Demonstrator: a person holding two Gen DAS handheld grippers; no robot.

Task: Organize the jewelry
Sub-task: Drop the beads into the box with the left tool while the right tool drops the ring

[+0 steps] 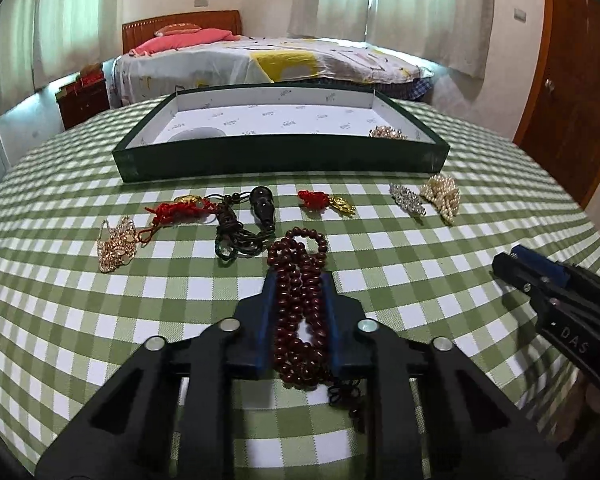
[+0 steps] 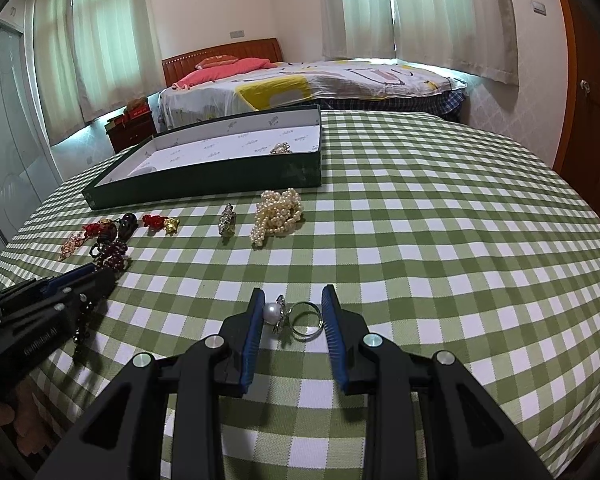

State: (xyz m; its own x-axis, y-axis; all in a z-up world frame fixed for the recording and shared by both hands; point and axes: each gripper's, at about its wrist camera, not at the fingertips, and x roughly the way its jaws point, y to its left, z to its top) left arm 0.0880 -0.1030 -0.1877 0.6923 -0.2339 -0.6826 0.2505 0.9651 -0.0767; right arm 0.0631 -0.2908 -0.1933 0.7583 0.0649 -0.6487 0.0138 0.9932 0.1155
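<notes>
Left wrist view
Left gripper point(image 1: 298, 280): blue pads pinched against both sides of the dark red bead necklace point(image 1: 300, 300), which lies bunched on the green checked tablecloth point(image 1: 420, 280).
Tray point(image 1: 280, 154): dark green box with a white lining, beyond the jewelry row; a small gold-toned piece point(image 1: 386, 132) lies in its right near corner.
Row before the tray: gold chain piece point(image 1: 116, 244), red knot charm point(image 1: 176, 210), dark cord with a black gourd pendant point(image 1: 262, 200), second red knot with a gold charm point(image 1: 326, 201), rhinestone brooch point(image 1: 408, 198), pearl strand point(image 1: 440, 196).
Right gripper point(image 1: 548, 280): at the right edge, seen sideways.

Right wrist view
Right gripper point(image 2: 293, 312): narrow gap; left pad touches the pearl of a pearl ring point(image 2: 296, 316), right pad sits at the band's edge, so the ring looks pinched between them on the cloth.
Pearl strand point(image 2: 278, 214): just before the tray point(image 2: 220, 176).
Left gripper point(image 2: 96, 276): at the left, over the red beads point(image 2: 114, 258).
</notes>
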